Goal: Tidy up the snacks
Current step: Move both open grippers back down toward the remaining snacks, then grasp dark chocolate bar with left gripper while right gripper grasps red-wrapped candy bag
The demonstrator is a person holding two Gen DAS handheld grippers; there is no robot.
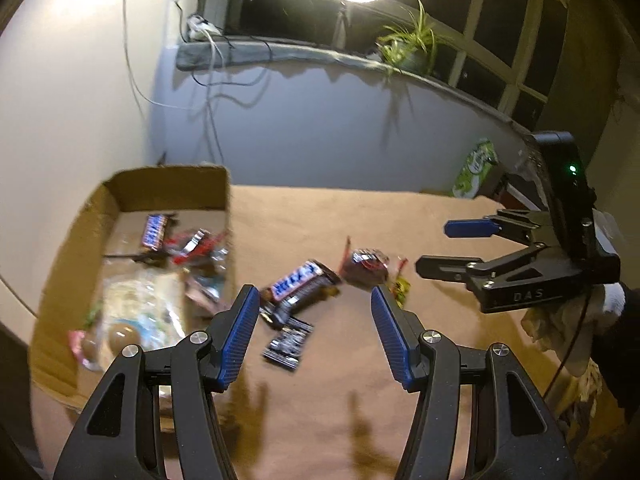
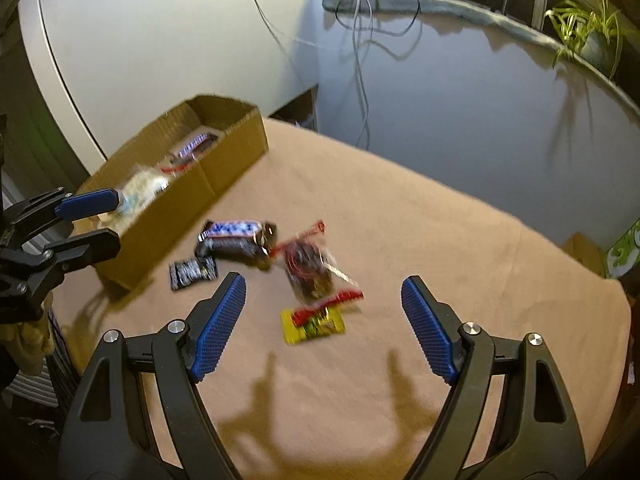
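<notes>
A cardboard box (image 1: 60,280) (image 2: 224,160) on the left holds several snacks, among them a Snickers bar (image 1: 154,230). On the tan cloth lie a Snickers bar (image 1: 300,284) (image 2: 236,238), a small dark packet (image 1: 288,344) (image 2: 192,274), a clear red-edged bag (image 1: 366,266) (image 2: 310,268) and a yellow packet (image 1: 400,288) (image 2: 314,324). My left gripper (image 1: 314,300) (image 2: 96,220) is open and empty above the cloth beside the box. My right gripper (image 2: 324,292) (image 1: 432,246) is open and empty above the yellow packet.
The cloth-covered table (image 2: 440,240) ends at a grey wall behind. A sill carries cables (image 1: 208,36) and a potted plant (image 1: 408,44) (image 2: 592,36). A green-white package (image 1: 476,168) (image 2: 624,252) stands at the table's far right edge.
</notes>
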